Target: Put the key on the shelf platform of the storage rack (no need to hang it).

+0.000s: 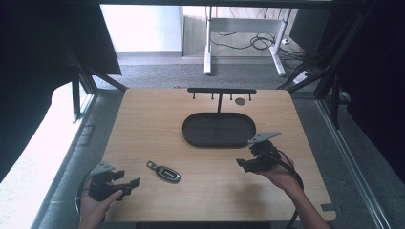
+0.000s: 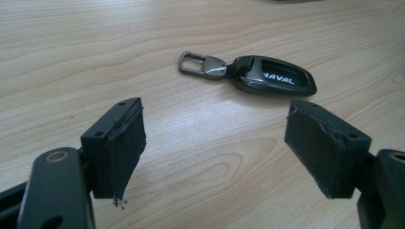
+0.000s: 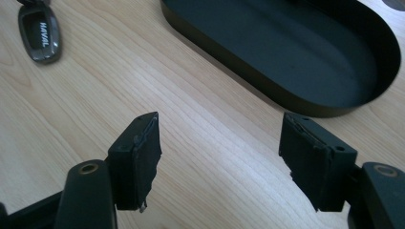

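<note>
The dark glossy car key fob with a metal clip point(image 1: 164, 172) lies flat on the light wooden table point(image 1: 153, 119), lower left of centre in the high view, untouched. I see my left gripper point(image 1: 129, 183) just beside it at lower left, jaws released, nothing between them; in the left gripper view the fob point(image 2: 258, 75) sits beyond the pads. My right gripper point(image 1: 243, 163) hangs at right, jaws apart and empty. Above it, the black oval metal tray point(image 1: 218, 130) holds nothing; behind stands a black hook rack point(image 1: 221, 91).
</note>
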### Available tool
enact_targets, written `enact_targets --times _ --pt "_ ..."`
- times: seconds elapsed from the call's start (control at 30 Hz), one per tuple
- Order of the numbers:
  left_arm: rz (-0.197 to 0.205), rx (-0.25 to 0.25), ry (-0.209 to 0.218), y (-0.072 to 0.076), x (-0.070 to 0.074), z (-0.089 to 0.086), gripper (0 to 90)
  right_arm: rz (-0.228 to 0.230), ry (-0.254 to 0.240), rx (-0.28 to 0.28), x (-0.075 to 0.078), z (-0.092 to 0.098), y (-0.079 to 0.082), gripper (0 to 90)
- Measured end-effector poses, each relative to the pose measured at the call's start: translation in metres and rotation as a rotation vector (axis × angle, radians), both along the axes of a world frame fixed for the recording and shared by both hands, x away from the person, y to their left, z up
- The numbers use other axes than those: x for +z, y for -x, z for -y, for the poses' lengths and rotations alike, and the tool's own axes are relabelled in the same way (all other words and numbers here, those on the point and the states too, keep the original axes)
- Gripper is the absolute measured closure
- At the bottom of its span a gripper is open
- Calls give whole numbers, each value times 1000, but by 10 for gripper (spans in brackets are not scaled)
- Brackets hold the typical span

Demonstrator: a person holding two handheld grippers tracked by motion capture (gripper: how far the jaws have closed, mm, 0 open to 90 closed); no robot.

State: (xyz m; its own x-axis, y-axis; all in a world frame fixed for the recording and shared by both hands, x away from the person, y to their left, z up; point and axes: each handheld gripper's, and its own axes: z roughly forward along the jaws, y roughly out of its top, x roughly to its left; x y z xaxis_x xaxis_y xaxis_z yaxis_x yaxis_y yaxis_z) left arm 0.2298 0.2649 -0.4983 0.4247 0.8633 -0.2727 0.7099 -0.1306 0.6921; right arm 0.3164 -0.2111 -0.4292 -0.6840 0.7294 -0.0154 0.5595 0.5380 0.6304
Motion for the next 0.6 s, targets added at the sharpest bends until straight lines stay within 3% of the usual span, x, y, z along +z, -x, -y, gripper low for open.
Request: enact_targets --times 0.3,0.6 --pt "-2 0 -1 0 -1 0 219 -10 14 44 13 -24 -14 324" --pt "-7 -6 0 -1 -3 1 219 -37 46 102 15 -54 -22 332"
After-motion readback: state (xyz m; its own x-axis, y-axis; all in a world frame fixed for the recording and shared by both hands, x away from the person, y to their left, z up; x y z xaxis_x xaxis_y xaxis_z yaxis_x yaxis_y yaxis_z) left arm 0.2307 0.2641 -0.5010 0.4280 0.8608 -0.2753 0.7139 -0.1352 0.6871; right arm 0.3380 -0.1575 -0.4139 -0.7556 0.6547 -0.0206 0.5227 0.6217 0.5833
